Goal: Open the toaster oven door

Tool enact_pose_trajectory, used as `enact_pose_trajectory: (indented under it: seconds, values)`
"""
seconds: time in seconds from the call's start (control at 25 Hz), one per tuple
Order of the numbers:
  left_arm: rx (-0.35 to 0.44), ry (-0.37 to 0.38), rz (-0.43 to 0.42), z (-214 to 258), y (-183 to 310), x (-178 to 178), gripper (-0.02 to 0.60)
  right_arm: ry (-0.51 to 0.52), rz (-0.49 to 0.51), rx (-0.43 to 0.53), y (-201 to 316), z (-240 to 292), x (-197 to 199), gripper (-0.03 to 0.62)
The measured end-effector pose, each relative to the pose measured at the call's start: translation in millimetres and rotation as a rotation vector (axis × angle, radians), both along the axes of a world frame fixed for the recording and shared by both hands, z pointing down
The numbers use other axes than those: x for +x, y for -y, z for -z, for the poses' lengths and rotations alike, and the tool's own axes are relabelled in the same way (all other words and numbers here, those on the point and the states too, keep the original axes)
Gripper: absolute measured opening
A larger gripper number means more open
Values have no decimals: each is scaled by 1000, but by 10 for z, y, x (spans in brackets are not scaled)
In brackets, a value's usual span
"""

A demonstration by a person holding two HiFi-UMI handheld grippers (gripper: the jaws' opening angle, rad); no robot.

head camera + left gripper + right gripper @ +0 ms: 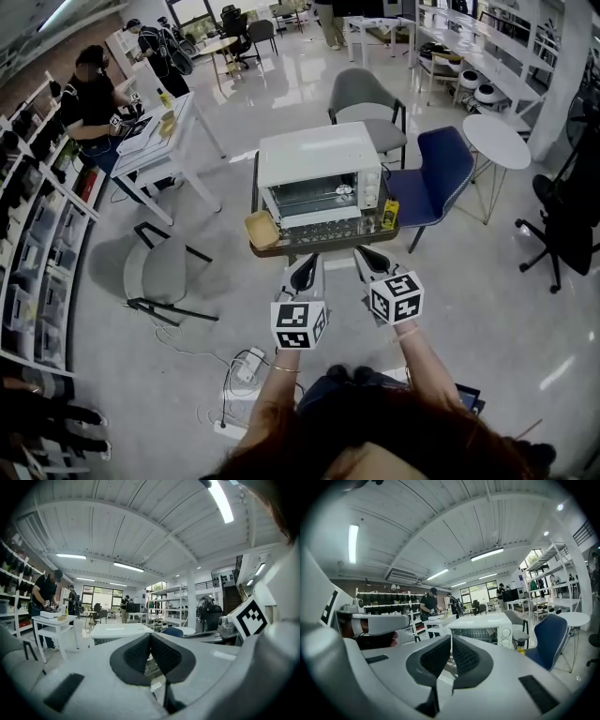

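A white toaster oven [319,173] stands on a small dark table [281,249], and its glass front shows a wire rack inside. I cannot tell from here how its door stands. My left gripper [302,270] and right gripper [372,259] hover side by side just in front of the table's near edge, clear of the oven. In the left gripper view the left gripper [150,641] is shut with nothing in it, and the oven's white top [119,631] lies beyond. The right gripper [451,641] is shut and empty, with the oven [483,629] ahead of it.
A tan tray [262,229] and a yellow bottle [389,214] flank the oven on the table. A grey chair [366,98] and a blue chair [436,173] stand behind and to the right. A tipped grey chair [155,272] lies left, and cables with a power strip [246,366] lie on the floor.
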State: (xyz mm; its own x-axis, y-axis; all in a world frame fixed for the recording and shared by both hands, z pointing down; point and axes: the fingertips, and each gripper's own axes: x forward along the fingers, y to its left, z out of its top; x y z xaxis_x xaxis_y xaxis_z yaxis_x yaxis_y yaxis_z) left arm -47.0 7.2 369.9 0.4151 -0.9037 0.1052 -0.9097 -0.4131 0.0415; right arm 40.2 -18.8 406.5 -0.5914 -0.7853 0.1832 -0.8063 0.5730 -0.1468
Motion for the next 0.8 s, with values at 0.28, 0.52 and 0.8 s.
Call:
enact_pose_trajectory:
  seconds: [0.28,0.52,0.8]
  values:
    - [17,12,1,104,-116,68,15,-17,24,54,-147,200,22,5]
    - [30,15,-3,200,-203,145,15,-18,37,87,-231,325,44,3]
    - [39,22,-14,280,-254,183,15,-20,32,107,-269,409,75,2]
